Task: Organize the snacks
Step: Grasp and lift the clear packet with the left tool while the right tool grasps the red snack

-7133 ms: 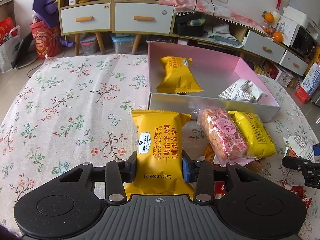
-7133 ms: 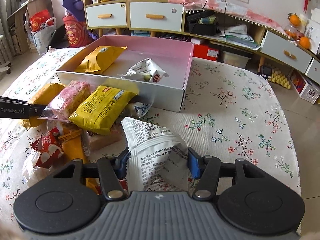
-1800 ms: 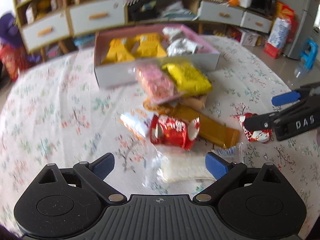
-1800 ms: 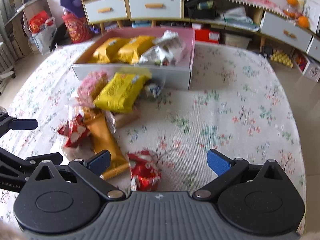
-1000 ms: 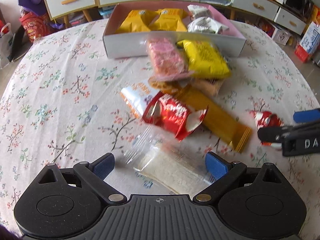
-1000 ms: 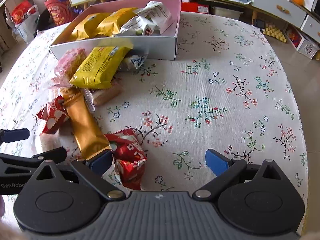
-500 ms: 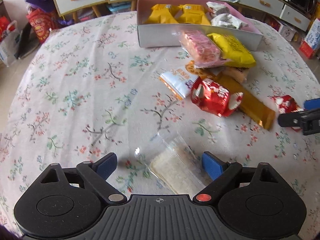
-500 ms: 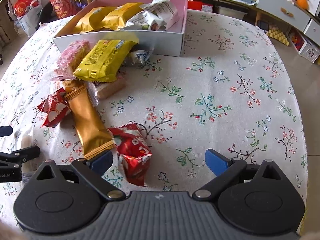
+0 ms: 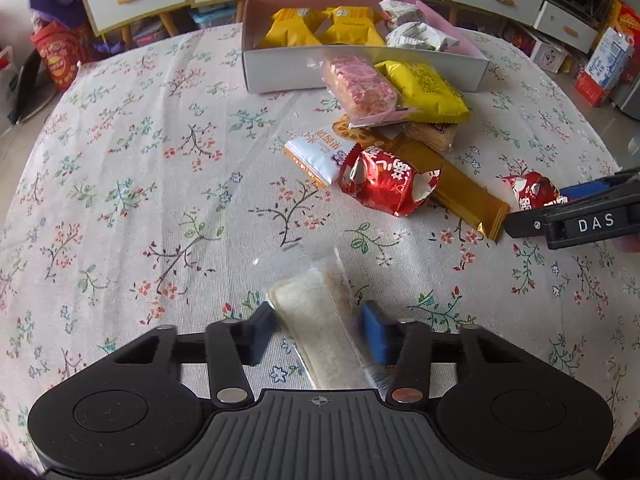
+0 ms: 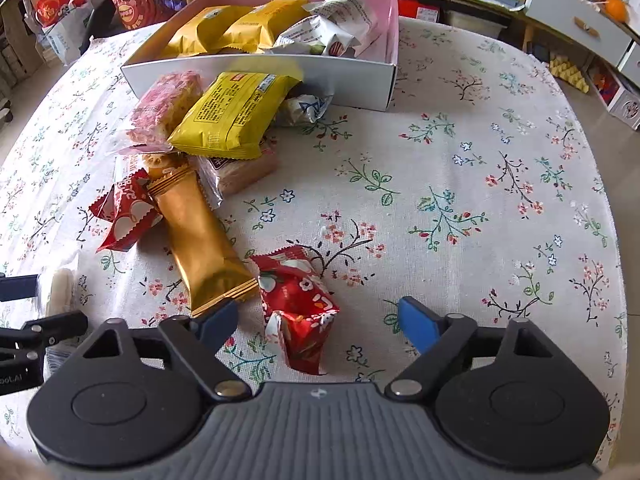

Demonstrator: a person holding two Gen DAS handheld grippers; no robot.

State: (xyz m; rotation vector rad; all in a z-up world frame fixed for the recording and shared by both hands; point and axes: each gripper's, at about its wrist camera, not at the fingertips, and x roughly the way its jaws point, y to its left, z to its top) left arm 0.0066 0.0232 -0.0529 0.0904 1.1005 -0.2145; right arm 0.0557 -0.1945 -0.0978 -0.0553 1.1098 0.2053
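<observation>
"DAS" on right gripper (image 9: 576, 222)

Right claw (image 10: 316, 322) wide open around a small red snack packet (image 10: 298, 310) on the floral tablecloth (image 10: 460, 200).

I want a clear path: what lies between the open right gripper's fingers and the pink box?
In the right wrist view, the right gripper straddles a red packet; beyond lies bare floral cloth up to the pink box.

snack pile (image 10: 208, 152) before box (image 10: 256, 68), on tablecloth (image 10: 460, 184)
</observation>
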